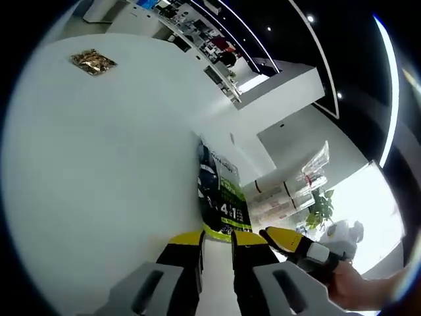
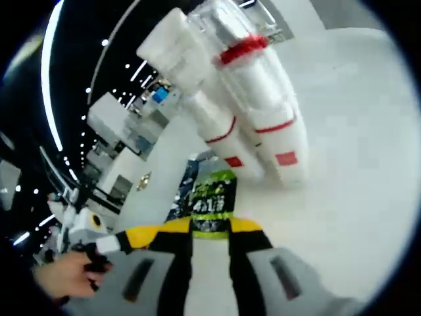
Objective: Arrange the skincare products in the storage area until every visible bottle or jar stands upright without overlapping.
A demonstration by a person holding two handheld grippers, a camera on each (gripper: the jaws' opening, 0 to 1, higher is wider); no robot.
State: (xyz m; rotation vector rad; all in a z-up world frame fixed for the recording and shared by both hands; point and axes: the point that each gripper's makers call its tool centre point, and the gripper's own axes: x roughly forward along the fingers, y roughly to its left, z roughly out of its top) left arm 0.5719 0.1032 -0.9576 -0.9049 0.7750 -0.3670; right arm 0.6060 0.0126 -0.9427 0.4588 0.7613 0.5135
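Observation:
A dark packet with green print (image 1: pixel 220 197) lies flat on the white table (image 1: pixel 99 164). Its near end reaches the tips of my left gripper (image 1: pixel 217 242). Those jaws stand a narrow gap apart, with bare table showing between them. In the right gripper view the same packet (image 2: pixel 209 194) lies straight ahead of my right gripper (image 2: pixel 210 230), which is also narrowly open with nothing clamped. Two white bottles with red bands (image 2: pixel 263 118) lie on their sides, overlapping, just beyond the packet. In the left gripper view the bottles (image 1: pixel 276 197) are to the right of the packet.
A small gold packet (image 1: pixel 94 62) lies far off on the table. The right gripper (image 1: pixel 296 247), held by a hand (image 1: pixel 355 289), comes in beside my left jaws. The left gripper (image 2: pixel 89 230) and its hand (image 2: pixel 66 273) are at the left. Shop shelving (image 1: pixel 217 46) stands behind the table.

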